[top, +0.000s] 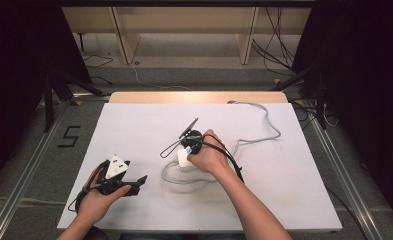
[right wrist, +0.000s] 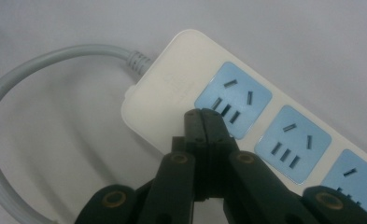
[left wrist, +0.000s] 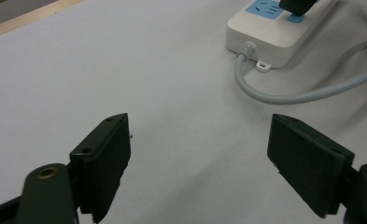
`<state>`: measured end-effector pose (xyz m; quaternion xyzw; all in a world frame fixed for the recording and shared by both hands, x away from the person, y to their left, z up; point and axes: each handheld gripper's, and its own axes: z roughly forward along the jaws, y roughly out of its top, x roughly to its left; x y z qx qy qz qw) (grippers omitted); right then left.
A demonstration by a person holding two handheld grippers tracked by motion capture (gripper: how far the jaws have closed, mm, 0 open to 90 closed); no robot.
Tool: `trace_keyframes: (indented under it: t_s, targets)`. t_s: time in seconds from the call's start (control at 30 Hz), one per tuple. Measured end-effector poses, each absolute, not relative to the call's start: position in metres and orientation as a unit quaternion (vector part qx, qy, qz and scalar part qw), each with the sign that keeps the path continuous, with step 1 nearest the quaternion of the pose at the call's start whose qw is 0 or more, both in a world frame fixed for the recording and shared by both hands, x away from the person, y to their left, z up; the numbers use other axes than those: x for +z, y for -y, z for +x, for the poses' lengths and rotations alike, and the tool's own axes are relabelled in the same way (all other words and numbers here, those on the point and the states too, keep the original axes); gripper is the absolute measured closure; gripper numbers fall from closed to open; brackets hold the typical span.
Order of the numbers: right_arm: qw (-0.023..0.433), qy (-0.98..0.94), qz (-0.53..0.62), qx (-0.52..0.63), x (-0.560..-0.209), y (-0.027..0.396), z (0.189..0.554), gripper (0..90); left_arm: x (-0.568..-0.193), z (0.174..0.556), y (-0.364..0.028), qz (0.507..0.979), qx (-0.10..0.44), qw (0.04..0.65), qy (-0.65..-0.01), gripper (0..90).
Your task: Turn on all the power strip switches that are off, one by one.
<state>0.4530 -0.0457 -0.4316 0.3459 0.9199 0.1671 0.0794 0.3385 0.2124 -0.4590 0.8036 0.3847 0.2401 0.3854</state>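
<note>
A white power strip (right wrist: 172, 93) with blue sockets lies on the white table (top: 284, 190), near its middle (top: 184, 158). My right gripper (right wrist: 203, 114) is shut with nothing between its jaws, and its tips sit at the edge of the end socket, nearest the cable. From above, the right hand holds that gripper (top: 189, 146) over the strip. The left gripper view has the strip (left wrist: 274, 32) at the top right with the right gripper (left wrist: 297, 7) on it. My left gripper (left wrist: 200, 140) stands open above bare table, at the front left (top: 134, 176).
The strip's grey cable (top: 264, 135) loops beside it and runs to the table's far right edge. A thin black cable loop (top: 171, 146) lies left of the right hand. Beyond the wooden far edge (top: 199, 96) are floor, cables and stand legs.
</note>
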Motion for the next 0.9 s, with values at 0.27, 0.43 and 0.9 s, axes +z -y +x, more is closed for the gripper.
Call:
trace_keyframes:
  t_s: [0.27,0.43,0.9]
  targets:
    - [0.085,-0.919,0.348,0.163,-0.4337,0.0432,0.4521,90.0,-0.4592,0.3382,-0.2123,0.803,0.240,0.385,-0.386,21.3]
    - [0.087,-0.919,0.350,0.159,-0.4355,0.0427,0.4521,90.0,-0.4591,0.3380,-0.2120,0.802,0.242,0.385,-0.388,21.3]
    - [0.084,-0.911,0.356,0.189,-0.4303,0.0479,0.4515,90.0,-0.4597,0.3390,-0.2134,0.802,0.240,0.385,-0.388,21.3]
